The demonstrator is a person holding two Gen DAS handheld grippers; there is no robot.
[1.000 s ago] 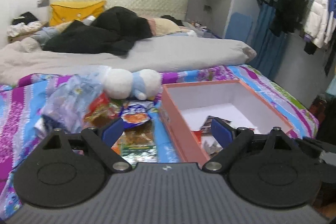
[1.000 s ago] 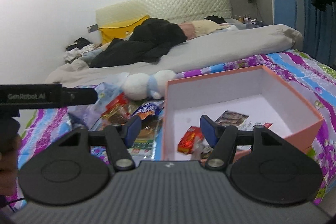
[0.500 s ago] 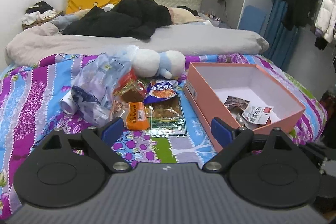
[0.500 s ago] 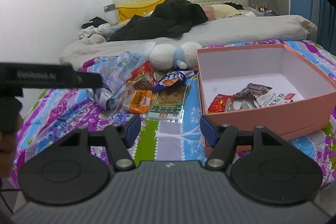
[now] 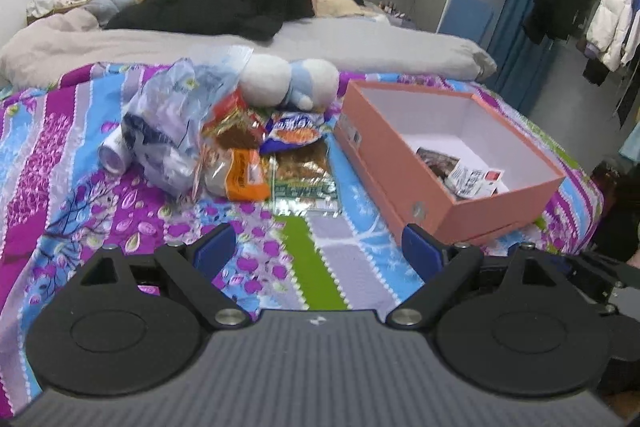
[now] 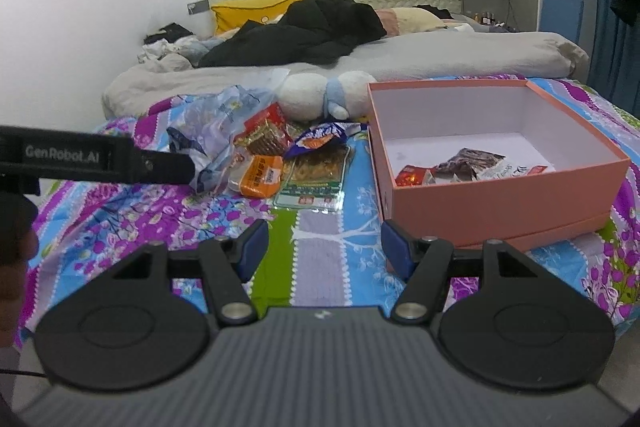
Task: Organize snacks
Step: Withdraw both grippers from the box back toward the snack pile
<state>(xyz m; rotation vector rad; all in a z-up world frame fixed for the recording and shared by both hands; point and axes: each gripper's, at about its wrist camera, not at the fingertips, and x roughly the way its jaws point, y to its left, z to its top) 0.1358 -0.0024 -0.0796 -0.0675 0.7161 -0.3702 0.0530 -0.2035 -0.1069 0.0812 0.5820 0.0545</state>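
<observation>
An open orange box sits on the patterned bedspread at the right, with a few snack packets inside. Left of it lies a pile of snacks: an orange packet, a clear cracker pack with a green label, a purple chip bag and a red packet. My left gripper is open and empty, held back above the bedspread. My right gripper is open and empty too, near the box's front left corner.
A crumpled clear plastic bag and a white roll lie left of the snacks. A white and blue plush toy lies behind them. Grey duvet, black clothes behind. The other gripper's body juts in at left.
Both grippers have pulled back and risen away from the box and the snack pile, so more bedspread shows in front. Both stay open and empty. Nothing on the bed has moved.
</observation>
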